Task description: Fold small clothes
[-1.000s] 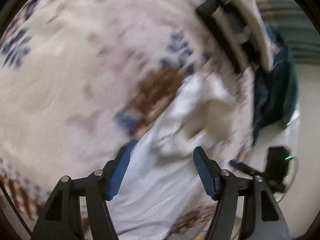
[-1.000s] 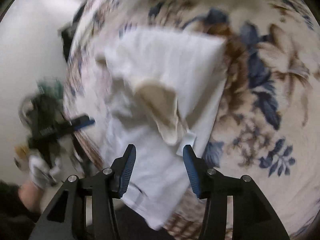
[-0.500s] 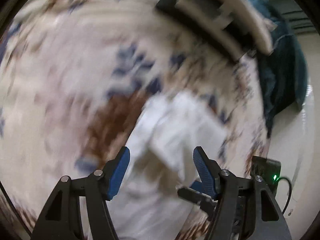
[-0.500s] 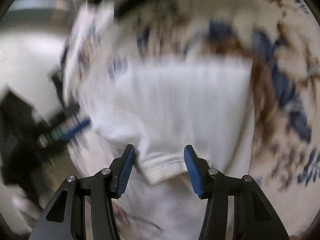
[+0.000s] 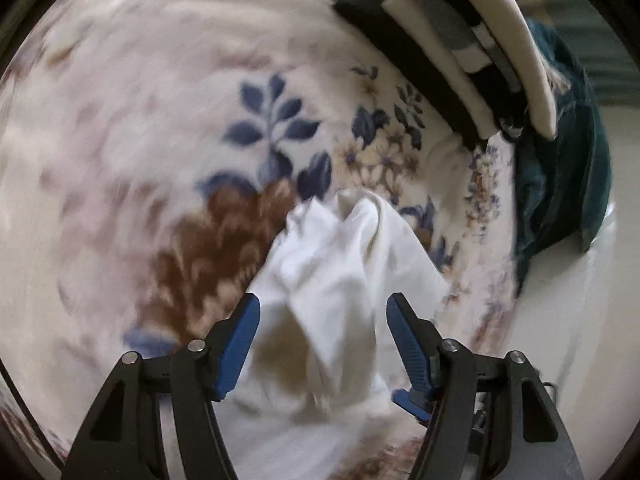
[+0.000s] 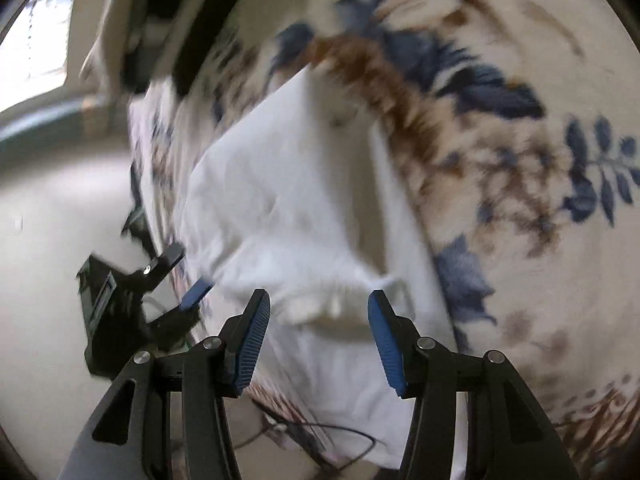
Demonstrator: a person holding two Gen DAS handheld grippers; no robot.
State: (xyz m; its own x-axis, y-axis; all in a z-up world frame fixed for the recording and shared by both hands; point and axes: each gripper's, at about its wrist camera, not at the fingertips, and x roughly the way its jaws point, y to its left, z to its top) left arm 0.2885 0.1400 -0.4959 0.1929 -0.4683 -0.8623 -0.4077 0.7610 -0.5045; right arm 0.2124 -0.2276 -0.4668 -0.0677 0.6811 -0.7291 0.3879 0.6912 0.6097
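White garment [image 5: 344, 264] lying rumpled on the flowered blanket [image 5: 132, 128], in the lower middle of the left view and across the centre of the right view [image 6: 280, 200]. Left gripper [image 5: 322, 340] wide open, nothing held, cloth visible between the blue fingers but not pinched. Right gripper [image 6: 318, 336] also wide open and empty, aimed at the ribbed collar [image 6: 332, 304] near the bottom centre. Probably the stage of reaching for a new hold before the next fold; not yet a tidy shape. Next move likely needing each claw lowered onto one edge, closing on one layer only. Stack of folded clothes [image 5: 448, 40] in the upper right of the left view, well apart. Both pictures blurred by motion.
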